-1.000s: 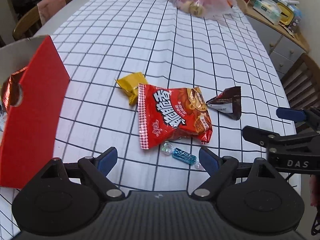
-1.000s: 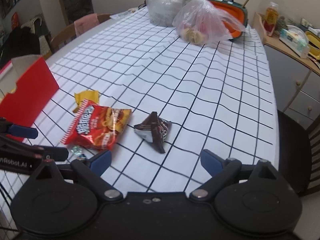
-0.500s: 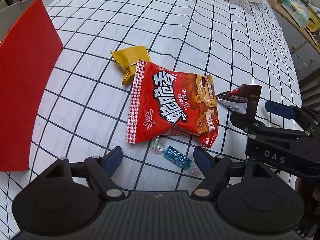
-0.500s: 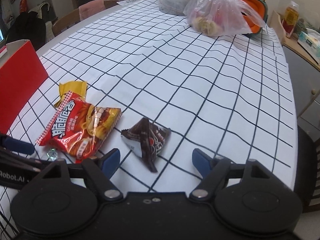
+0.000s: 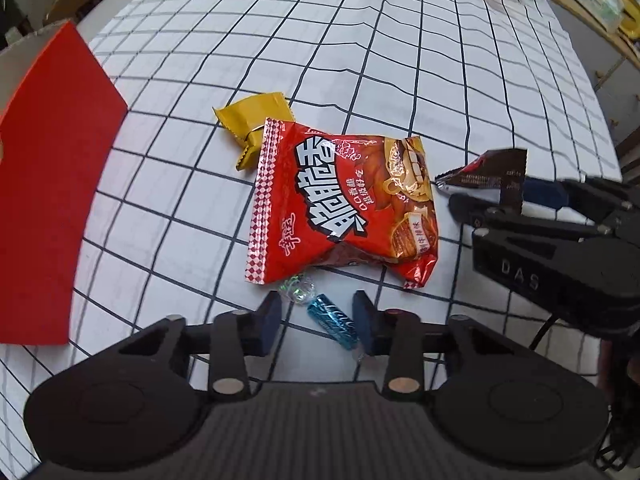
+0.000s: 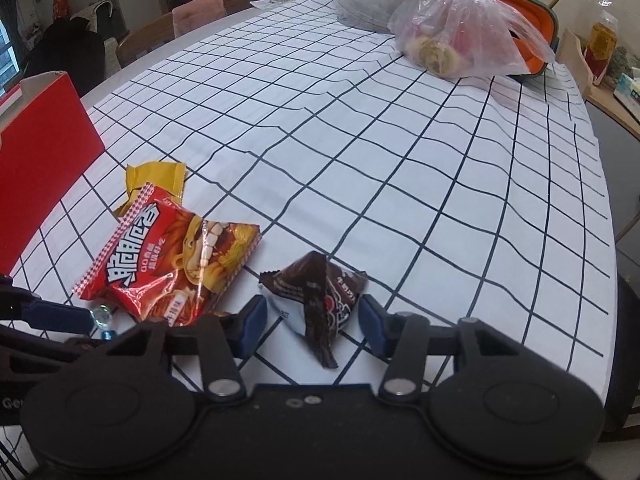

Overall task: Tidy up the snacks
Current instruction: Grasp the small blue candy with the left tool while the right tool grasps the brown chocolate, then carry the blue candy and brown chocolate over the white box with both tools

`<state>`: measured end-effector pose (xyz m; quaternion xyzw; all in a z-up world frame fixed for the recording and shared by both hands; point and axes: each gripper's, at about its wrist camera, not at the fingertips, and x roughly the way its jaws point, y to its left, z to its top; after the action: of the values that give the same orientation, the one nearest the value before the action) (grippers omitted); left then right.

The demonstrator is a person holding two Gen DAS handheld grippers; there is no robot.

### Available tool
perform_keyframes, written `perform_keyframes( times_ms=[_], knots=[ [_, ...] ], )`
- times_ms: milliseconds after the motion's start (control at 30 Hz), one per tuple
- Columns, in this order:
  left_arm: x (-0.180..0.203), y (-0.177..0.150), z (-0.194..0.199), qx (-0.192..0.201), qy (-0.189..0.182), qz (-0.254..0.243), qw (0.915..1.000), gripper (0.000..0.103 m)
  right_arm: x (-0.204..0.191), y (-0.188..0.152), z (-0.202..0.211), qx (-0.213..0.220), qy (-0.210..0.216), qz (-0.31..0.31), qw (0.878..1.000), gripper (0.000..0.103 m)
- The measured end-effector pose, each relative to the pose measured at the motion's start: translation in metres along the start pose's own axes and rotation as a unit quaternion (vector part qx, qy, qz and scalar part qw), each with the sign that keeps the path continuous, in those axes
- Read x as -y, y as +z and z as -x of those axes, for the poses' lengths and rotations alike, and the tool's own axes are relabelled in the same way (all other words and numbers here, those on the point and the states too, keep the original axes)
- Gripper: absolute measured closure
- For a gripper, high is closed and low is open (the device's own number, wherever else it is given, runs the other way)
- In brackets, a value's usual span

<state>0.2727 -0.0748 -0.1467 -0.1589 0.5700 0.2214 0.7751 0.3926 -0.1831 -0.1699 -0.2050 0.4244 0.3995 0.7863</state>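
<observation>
Snack packets (image 5: 344,204): three; candies (image 5: 331,321): two.

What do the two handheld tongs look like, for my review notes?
Both tongs are matte black plastic. The left tongs and right tongs have blue pads, silver pivot screws and two round discs at the base. The right body carries white "DAS" lettering and a black cable.

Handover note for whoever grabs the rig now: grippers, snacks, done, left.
Left gripper: jaws just closing around the blue candy, not visibly clamped.
Right gripper: jaws just closing around the brown triangular packet, pads still clear.
Red chip bag lies on the yellow packet; both on the checked tablecloth. Red box stands at left.
Done: nothing visibly sorted.
Left: all four.
</observation>
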Motion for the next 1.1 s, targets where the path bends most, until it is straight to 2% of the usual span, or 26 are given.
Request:
perform_keyframes(
  times_ms=[67,133,233,467,767,1100],
  knots=[
    [0.001,-0.003,0.002,0.004,-0.003,-0.010,0.9999,0.074,0.000,-0.001,0.001,0.003,0.000,-0.002,1.000,0.062],
    [-0.001,-0.003,0.003,0.005,-0.007,-0.012,0.9999,0.085,0.000,-0.002,0.002,0.006,-0.001,-0.002,1.000,0.065],
    [-0.007,-0.004,0.003,0.004,-0.015,-0.010,0.9998,0.090,-0.001,-0.005,0.004,0.011,-0.005,-0.006,1.000,0.072],
    [-0.024,-0.006,0.002,-0.001,-0.035,0.001,0.9994,0.090,-0.006,-0.014,0.012,0.023,-0.023,-0.020,0.999,0.079],
    [-0.047,-0.015,0.009,-0.011,-0.061,0.009,0.9980,0.090,-0.012,-0.036,0.044,0.033,-0.040,-0.053,0.997,0.079],
    [-0.061,-0.034,0.041,0.000,-0.076,-0.020,0.9969,0.090,-0.049,-0.063,0.093,0.041,-0.033,-0.061,0.997,0.079]
  ],
)
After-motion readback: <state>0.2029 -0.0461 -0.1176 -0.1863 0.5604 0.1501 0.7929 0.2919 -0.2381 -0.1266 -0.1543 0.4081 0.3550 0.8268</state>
